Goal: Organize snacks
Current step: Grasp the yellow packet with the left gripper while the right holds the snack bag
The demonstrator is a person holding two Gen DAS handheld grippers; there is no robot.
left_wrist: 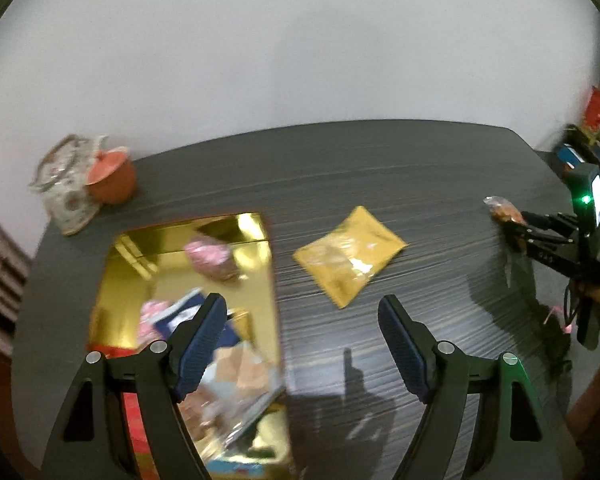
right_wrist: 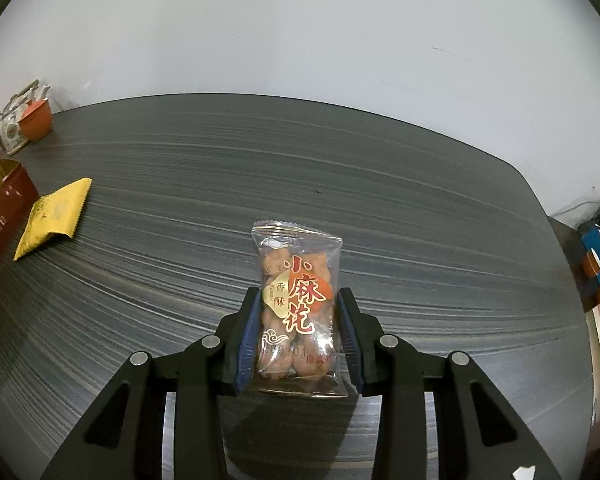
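My right gripper [right_wrist: 298,300] is shut on a clear packet of fried dough twists [right_wrist: 296,312] with red lettering, just above the dark table. In the left wrist view the right gripper [left_wrist: 514,226] holds that packet [left_wrist: 500,210] at the far right. My left gripper [left_wrist: 302,312] is open and empty, hovering by the right edge of a gold-lined tin box [left_wrist: 256,232] that holds several snack packets, among them a pink one [left_wrist: 212,258]. A yellow snack packet [left_wrist: 350,260] lies flat on the table between both grippers; it also shows in the right wrist view [right_wrist: 54,216].
A patterned teapot [left_wrist: 66,188] and an orange cup [left_wrist: 114,178] stand at the table's back left corner. The dark red side of the tin [right_wrist: 0,216] shows at the left. Coloured boxes [right_wrist: 598,260] sit beyond the table's right edge. A white wall is behind.
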